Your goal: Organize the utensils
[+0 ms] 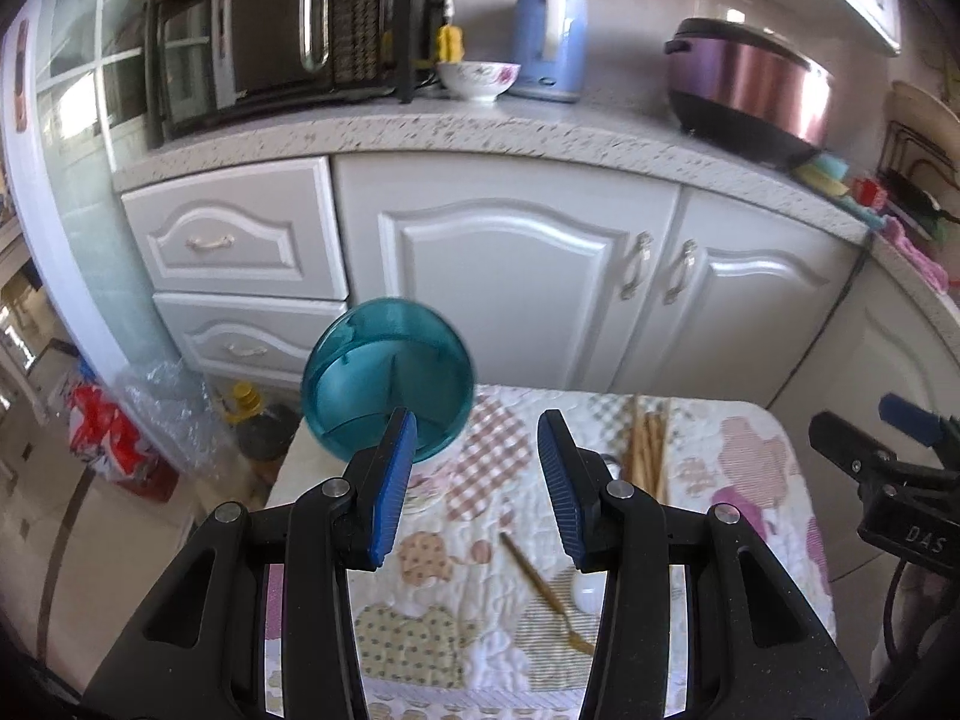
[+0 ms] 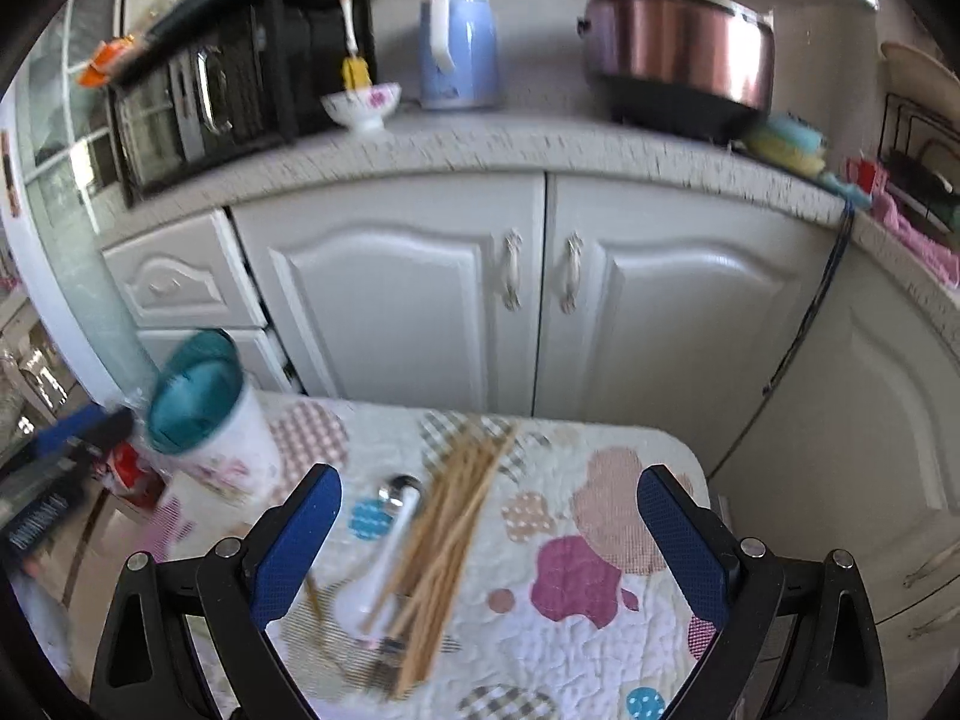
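At far left, a teal-rimmed utensil holder [image 2: 201, 414] stands at the left edge of my quilt-covered counter [image 2: 600, 618], tilting in this view. My left tool [image 1: 477, 480] hangs just in front of it, fingers spread, gripping nothing. Moving right, a white-handled spoon [image 2: 393, 531] lies touching a loose bundle of wooden chopsticks [image 2: 447, 540] (a thin gold-coloured utensil [image 1: 543, 588] lies nearer me, its type unclear). Farthest right, my right tool [image 2: 489, 546] hovers over the chopsticks, fingers wide apart and empty. I judge two risks: pinching the loose bundle could scatter sticks, and nudging the holder could tip it off the edge.
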